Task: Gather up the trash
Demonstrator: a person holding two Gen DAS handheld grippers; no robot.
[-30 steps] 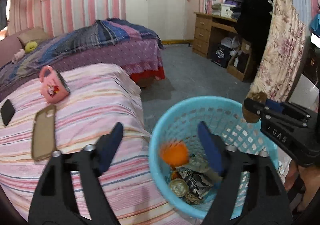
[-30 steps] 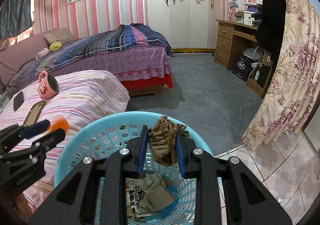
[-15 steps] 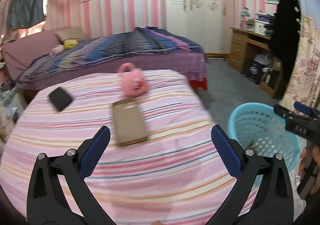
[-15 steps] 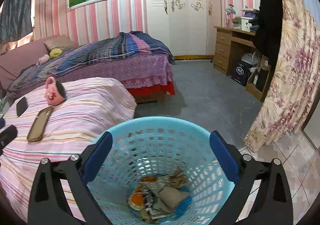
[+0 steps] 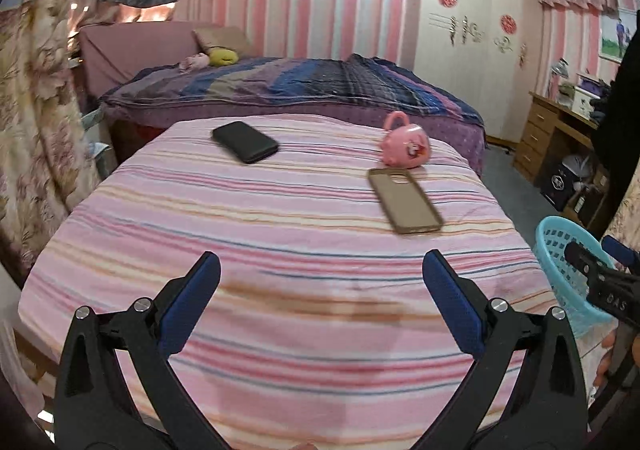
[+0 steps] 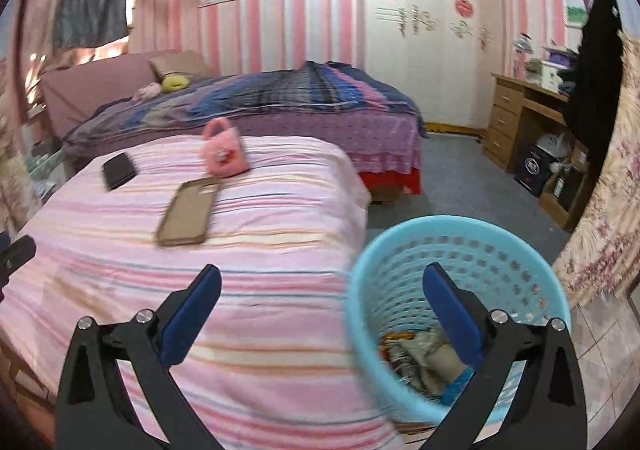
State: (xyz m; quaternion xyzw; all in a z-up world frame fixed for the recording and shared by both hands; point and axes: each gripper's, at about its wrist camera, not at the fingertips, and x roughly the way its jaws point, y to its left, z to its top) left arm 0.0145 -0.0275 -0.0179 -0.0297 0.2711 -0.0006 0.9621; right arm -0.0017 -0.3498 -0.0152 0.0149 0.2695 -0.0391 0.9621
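Trash sits in our blue basket (image 6: 460, 250) beside the bed (image 5: 280, 250); both grippers, left (image 5: 320, 290) and right (image 6: 320, 302), fingers wide apart, empty; only phone (image 5: 245, 141), case (image 5: 405, 200), pink mug (image 5: 405, 146) left, so we're likely done.

The left gripper (image 5: 320, 282) is built from two matte black plastic arms that widen toward the camera, each cut through with a long teardrop-shaped slot. Every arm carries two round silver screw heads near its bend. Its fingers (image 5: 190, 308) are lined on their inner faces with flat, deep blue pads with rounded tips. The right gripper (image 6: 322, 284) has the same make: black slotted arms, paired silver screws and blue-padded fingers (image 6: 454, 318). Seen from the left wrist camera, the right gripper's black body bears pale raised letters reading "DAS" on its side, beside a blue pad tip.
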